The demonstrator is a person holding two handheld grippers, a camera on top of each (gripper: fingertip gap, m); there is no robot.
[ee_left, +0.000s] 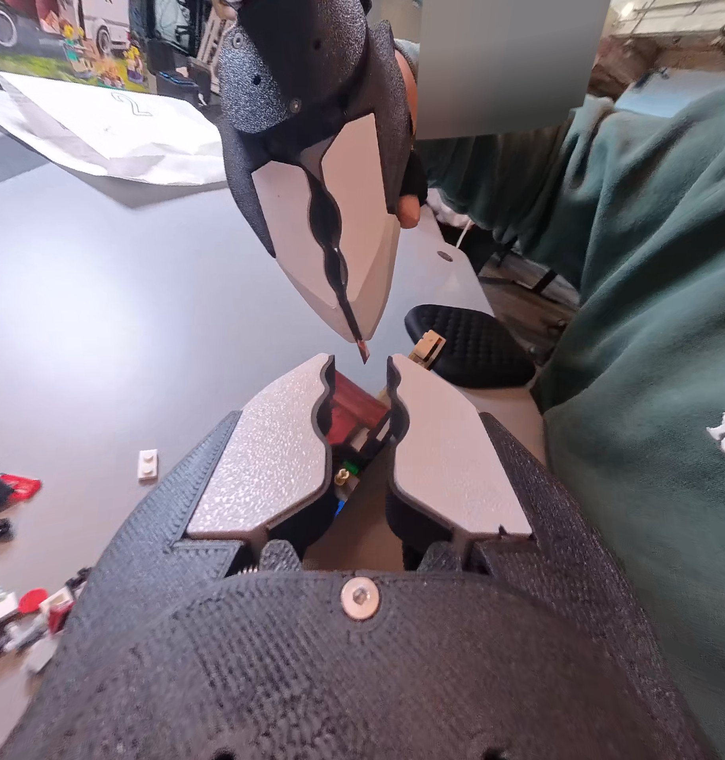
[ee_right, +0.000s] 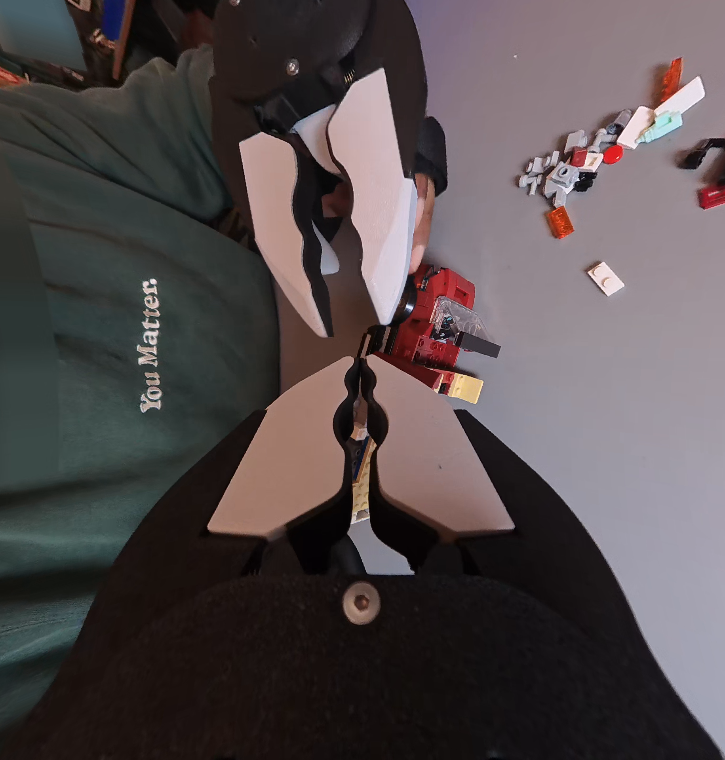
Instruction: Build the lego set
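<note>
A red lego vehicle (ee_right: 430, 329) with a clear windscreen and tan bricks at one end lies on the grey table (ee_right: 599, 452). My left gripper (ee_left: 360, 364) is open above it, and the vehicle (ee_left: 354, 401) shows in the gap between the fingers. In the right wrist view, one finger (ee_right: 387, 246) of the left gripper (ee_right: 356, 325) rests against the vehicle's black wheel. My right gripper (ee_right: 360, 362) is shut on a small thin dark-red piece (ee_left: 364, 353). It holds the piece just above the vehicle, tip to tip with the left gripper.
Several loose lego pieces (ee_right: 578, 164) lie at the far right, with a white two-stud plate (ee_right: 605, 279) and an orange tile (ee_right: 560, 222) nearer. A white paper bag (ee_left: 105, 127) lies at the back. A black dotted pad (ee_left: 471, 345) and a person's green sweatshirt (ee_right: 105, 329) border the table edge. My two grippers' fingertips are within a few centimetres of each other.
</note>
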